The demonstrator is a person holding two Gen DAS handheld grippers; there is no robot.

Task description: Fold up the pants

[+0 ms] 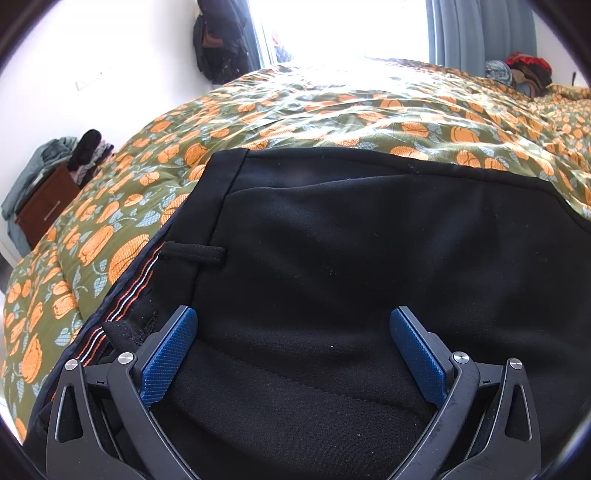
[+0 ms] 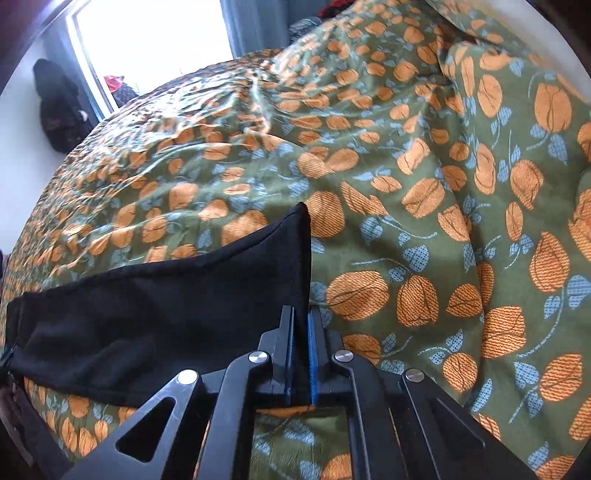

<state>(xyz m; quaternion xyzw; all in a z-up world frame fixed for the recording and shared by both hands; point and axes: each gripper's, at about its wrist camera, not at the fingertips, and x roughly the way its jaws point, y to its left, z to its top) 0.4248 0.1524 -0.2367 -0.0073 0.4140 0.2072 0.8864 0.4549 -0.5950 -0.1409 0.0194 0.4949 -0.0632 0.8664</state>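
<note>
Black pants (image 1: 351,240) lie on a bed with a green, orange-flowered cover (image 1: 314,110). In the left wrist view the waistband with an orange and white striped lining (image 1: 125,299) and a belt loop (image 1: 195,254) is at the left. My left gripper (image 1: 293,325) is open, its blue pads (image 1: 170,358) spread just above the black cloth near the waist. In the right wrist view my right gripper (image 2: 303,317) is shut on the edge of the pants (image 2: 184,306) at their right end, holding the cloth up off the cover (image 2: 443,221).
A brown bedside cabinet (image 1: 44,206) with heaped clothes stands left of the bed. Dark clothes hang on the wall (image 1: 218,40) by a bright window (image 1: 332,26). A pile of clothes (image 1: 521,74) lies at the bed's far right.
</note>
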